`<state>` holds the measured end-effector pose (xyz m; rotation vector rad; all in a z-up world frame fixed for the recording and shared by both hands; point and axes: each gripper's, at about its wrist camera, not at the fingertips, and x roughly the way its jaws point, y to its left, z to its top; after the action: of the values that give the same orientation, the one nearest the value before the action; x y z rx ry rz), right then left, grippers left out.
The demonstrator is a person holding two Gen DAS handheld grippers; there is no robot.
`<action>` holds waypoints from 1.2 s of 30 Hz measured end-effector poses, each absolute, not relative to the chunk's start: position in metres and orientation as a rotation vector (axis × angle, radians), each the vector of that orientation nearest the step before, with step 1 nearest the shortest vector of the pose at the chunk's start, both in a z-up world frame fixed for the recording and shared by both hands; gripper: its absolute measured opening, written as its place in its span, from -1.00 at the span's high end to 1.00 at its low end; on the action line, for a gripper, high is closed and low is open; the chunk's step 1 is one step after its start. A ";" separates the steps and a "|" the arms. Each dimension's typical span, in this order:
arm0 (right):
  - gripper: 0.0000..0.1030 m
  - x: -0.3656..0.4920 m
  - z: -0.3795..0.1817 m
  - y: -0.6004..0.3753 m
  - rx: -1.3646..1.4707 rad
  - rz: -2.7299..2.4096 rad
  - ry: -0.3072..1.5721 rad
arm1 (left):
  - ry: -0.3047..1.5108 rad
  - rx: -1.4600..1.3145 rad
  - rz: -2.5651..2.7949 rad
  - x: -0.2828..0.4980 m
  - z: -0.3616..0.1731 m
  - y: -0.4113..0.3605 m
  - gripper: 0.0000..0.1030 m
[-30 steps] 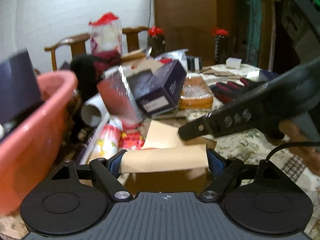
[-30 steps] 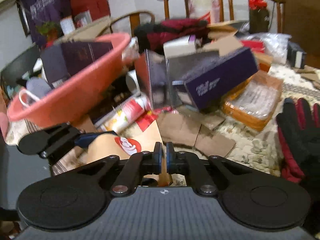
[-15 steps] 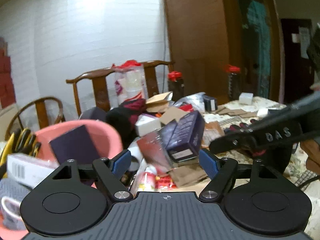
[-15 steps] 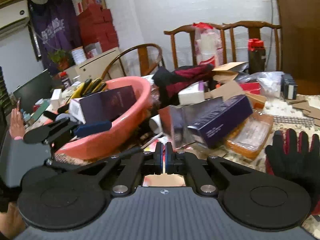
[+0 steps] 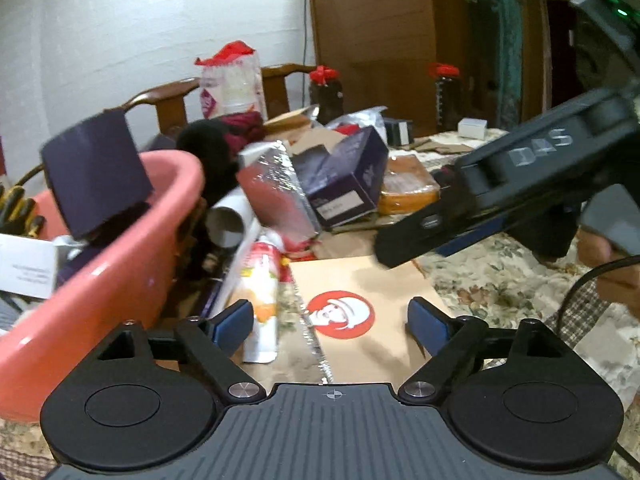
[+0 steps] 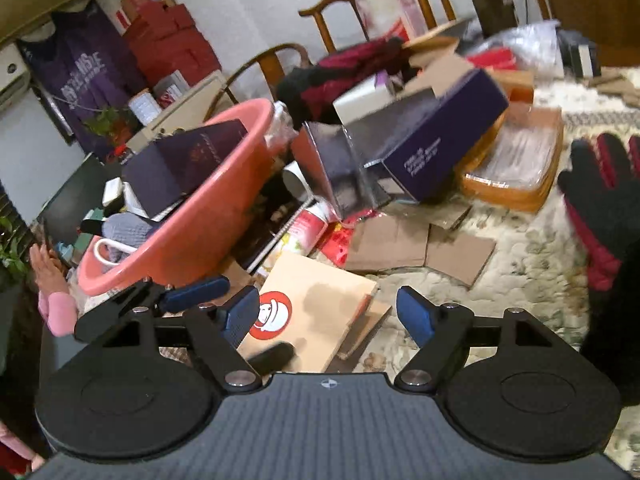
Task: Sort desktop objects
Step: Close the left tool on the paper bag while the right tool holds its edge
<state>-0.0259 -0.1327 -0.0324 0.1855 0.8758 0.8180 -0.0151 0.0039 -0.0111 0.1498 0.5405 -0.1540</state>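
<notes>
I see my left hand-held gripper spread wide with nothing between its blue pads; it hangs just over the brown paper bag with the red round logo, which lies flat on the floral-clothed bench; my right hand-held gripper is likewise wide open and empty, poised over the same bag, and from the left wrist view it shows as a dark body reaching in from the right above the bag's far edge; to the left of the bag stands the pink basin, tilted, with a dark purple box propped in it and a white carton beside that; between basin and bag lies a printed tube-shaped packet; beyond, a purple box leans on a foil-wrapped red box, with an orange tray just to its right; flattened cardboard pieces lie near the bag; a black-and-red glove rests at the right edge.
</notes>
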 end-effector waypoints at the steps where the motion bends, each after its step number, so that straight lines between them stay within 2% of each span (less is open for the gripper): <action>1: -0.55 -0.023 -0.035 -0.128 0.186 0.818 0.888 | 0.541 0.150 -0.160 -0.014 -0.013 0.002 -0.79; 3: -0.51 -0.019 -0.043 -0.120 0.200 0.833 0.924 | 0.547 0.136 -0.184 -0.012 -0.016 -0.001 -0.80; 4: -0.40 -0.018 -0.047 -0.116 0.204 0.835 0.945 | 0.560 0.127 -0.204 -0.010 -0.019 -0.003 -0.80; 5: -0.15 -0.017 -0.051 -0.112 0.197 0.832 0.968 | 0.570 0.120 -0.215 -0.009 -0.021 -0.005 -0.80; 7: 0.20 -0.020 -0.058 -0.106 0.167 0.792 0.973 | 0.570 0.123 -0.206 -0.009 -0.026 -0.009 -0.80; 8: 0.51 -0.023 -0.057 -0.106 0.147 0.784 0.950 | 0.572 0.123 -0.201 -0.008 -0.028 -0.008 -0.75; 9: 0.69 -0.025 -0.057 -0.105 0.136 0.791 0.952 | 0.575 0.114 -0.195 -0.008 -0.028 -0.006 -0.73; 10: 0.77 -0.026 -0.056 -0.107 0.145 0.796 0.954 | 0.576 0.097 -0.189 -0.008 -0.027 -0.003 -0.63; 12: 0.77 -0.030 -0.053 -0.113 0.178 0.803 0.931 | 0.580 0.054 -0.184 -0.008 -0.024 0.006 -0.36; 14: 0.79 -0.032 -0.049 -0.118 0.181 0.802 0.909 | 0.599 0.034 -0.165 -0.007 -0.020 0.014 0.05; 17: 0.79 -0.032 -0.043 -0.127 0.208 0.814 0.890 | 0.616 0.000 -0.169 -0.006 -0.020 0.023 0.20; 25: 0.79 -0.033 -0.046 -0.128 0.187 0.824 0.893 | 0.645 -0.015 -0.190 -0.011 -0.024 0.026 0.09; 26: 0.79 -0.032 -0.047 -0.128 0.184 0.821 0.896 | 0.647 -0.015 -0.188 -0.010 -0.025 0.025 0.14; 27: 0.79 -0.031 -0.048 -0.128 0.186 0.819 0.901 | 0.647 -0.013 -0.182 -0.009 -0.026 0.024 0.26; 28: 0.79 -0.031 -0.050 -0.127 0.189 0.819 0.904 | 0.644 -0.004 -0.167 -0.009 -0.027 0.022 0.58; 29: 0.78 -0.030 -0.051 -0.128 0.189 0.818 0.907 | 0.639 0.005 -0.155 -0.009 -0.027 0.021 0.64; 30: 0.74 -0.029 -0.051 -0.128 0.189 0.819 0.908 | 0.641 -0.002 -0.152 -0.008 -0.027 0.023 0.64; 31: 0.72 -0.028 -0.052 -0.129 0.192 0.827 0.908 | 0.648 -0.017 -0.157 -0.008 -0.026 0.025 0.53; 32: 0.63 -0.027 -0.052 -0.132 0.210 0.838 0.903 | 0.660 -0.034 -0.166 -0.008 -0.024 0.029 0.10; 33: 0.51 -0.025 -0.052 -0.135 0.234 0.850 0.902 | 0.667 -0.049 -0.161 -0.008 -0.023 0.034 -0.11; 34: 0.13 -0.023 -0.052 -0.139 0.256 0.863 0.902 | 0.664 -0.059 -0.163 -0.009 -0.021 0.038 -0.49; 35: -0.17 -0.021 -0.051 -0.141 0.270 0.866 0.897 | 0.644 -0.067 -0.164 -0.012 -0.020 0.042 -0.62; 36: -0.22 -0.021 -0.049 -0.144 0.274 0.859 0.884 | 0.638 -0.072 -0.159 -0.014 -0.019 0.045 -0.64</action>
<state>-0.0210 -0.1437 -0.0494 0.2741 0.8844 0.8589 -0.0135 0.0447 -0.0189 -0.0716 0.6382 -0.1587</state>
